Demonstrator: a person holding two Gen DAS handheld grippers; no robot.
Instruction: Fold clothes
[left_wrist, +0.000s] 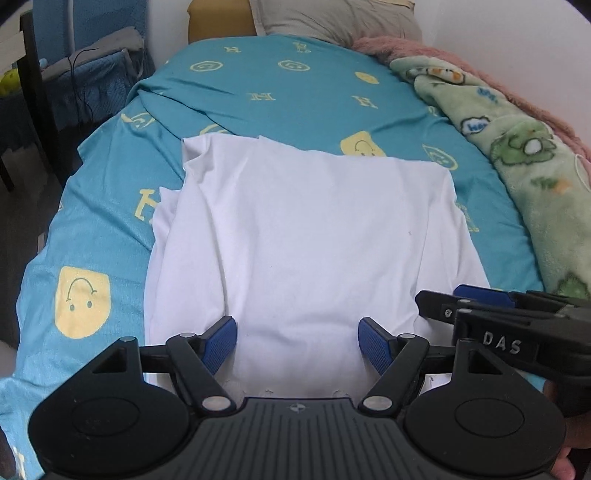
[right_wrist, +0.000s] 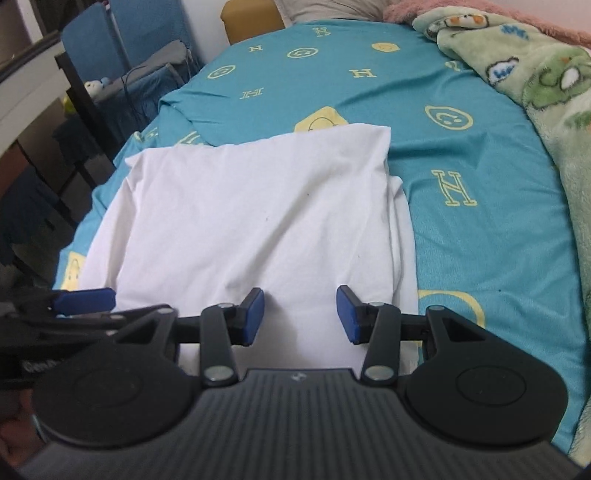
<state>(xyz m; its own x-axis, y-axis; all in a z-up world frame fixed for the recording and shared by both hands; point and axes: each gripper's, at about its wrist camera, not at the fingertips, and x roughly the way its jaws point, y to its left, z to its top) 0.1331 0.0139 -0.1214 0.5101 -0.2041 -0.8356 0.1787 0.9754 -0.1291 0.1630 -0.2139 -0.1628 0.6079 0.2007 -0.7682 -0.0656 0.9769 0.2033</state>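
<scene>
garment: a white garment (left_wrist: 303, 236) (right_wrist: 255, 218), folded into a rough rectangle, lies flat on the teal bedsheet (left_wrist: 295, 92) (right_wrist: 480, 240) with yellow smiley faces and h letters.
garment layers: a lower layer pokes out along the left edge in the left wrist view and along the right edge in the right wrist view.
left gripper: the left gripper (left_wrist: 297, 341) sits at the near edge of the garment, jaws spread wide, white cloth showing between the blue pads (left_wrist: 221, 343), nothing pinched.
right gripper: the right gripper (right_wrist: 300, 315) is also at the near edge, jaws apart over the cloth, holding nothing; in the left wrist view it shows side-on at the garment's near right corner (left_wrist: 480, 299).
grippers to each other: side by side, close together, both pointing up the bed.
bed surroundings: green cartoon blanket (left_wrist: 517, 155) (right_wrist: 546, 92) along the right side, pink fluffy blanket (left_wrist: 424, 48) behind it, grey pillow (left_wrist: 332, 18) at the head.
</scene>
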